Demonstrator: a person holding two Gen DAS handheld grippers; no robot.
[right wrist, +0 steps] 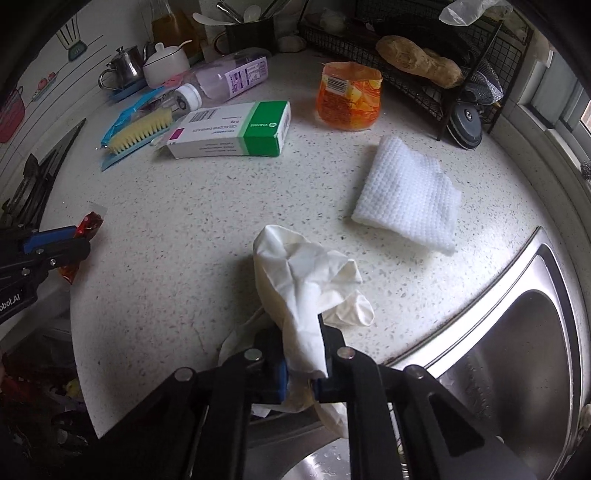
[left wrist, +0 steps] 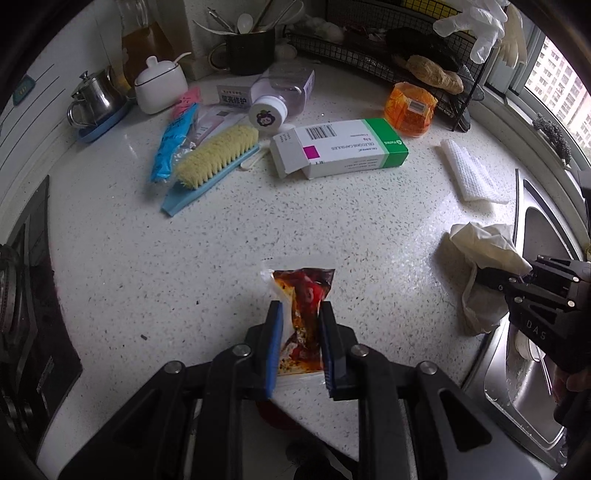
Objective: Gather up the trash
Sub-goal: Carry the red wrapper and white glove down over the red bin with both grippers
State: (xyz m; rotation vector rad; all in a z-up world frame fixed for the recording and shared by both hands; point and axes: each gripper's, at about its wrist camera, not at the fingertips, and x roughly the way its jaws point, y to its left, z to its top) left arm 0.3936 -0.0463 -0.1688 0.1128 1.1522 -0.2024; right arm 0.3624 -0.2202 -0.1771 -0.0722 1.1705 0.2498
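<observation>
Left gripper (left wrist: 301, 321) — jaws closed on a sauce sachet (left wrist: 301, 295), clear film with red-brown contents, held above the speckled white bench (left wrist: 184, 258).

Right gripper (right wrist: 301, 354) — jaws clamped on a crumpled cream glove (right wrist: 306, 280); the glove's upper folds spill past the fingers at 12 o'clock, its cuff hangs below them over the sink's edge.

Sink (right wrist: 517, 350) — stainless steel, at 4 o'clock from the right gripper.

White waffle cloth (right wrist: 406, 192) — folded, flat on the bench at 1 o'clock from the glove, apart from it.

Medicine carton (right wrist: 232, 129) — white and green, lying on its side with one end flap open, at 11 o'clock, well apart.

Scrub brush (right wrist: 140, 134) — pale bristles, blue back, just beside the carton at its 9 o'clock, with a blue wrapper (left wrist: 171, 144) touching it.

Orange jelly cup (right wrist: 349, 96) — at 12 o'clock, near the black wire rack (right wrist: 461, 74).

Clear bottle (right wrist: 225, 79) — lying down behind the carton.

Far edge — steel teapot (right wrist: 123, 66), white sugar pot (right wrist: 166, 66), black utensil mug (right wrist: 251, 35).
</observation>
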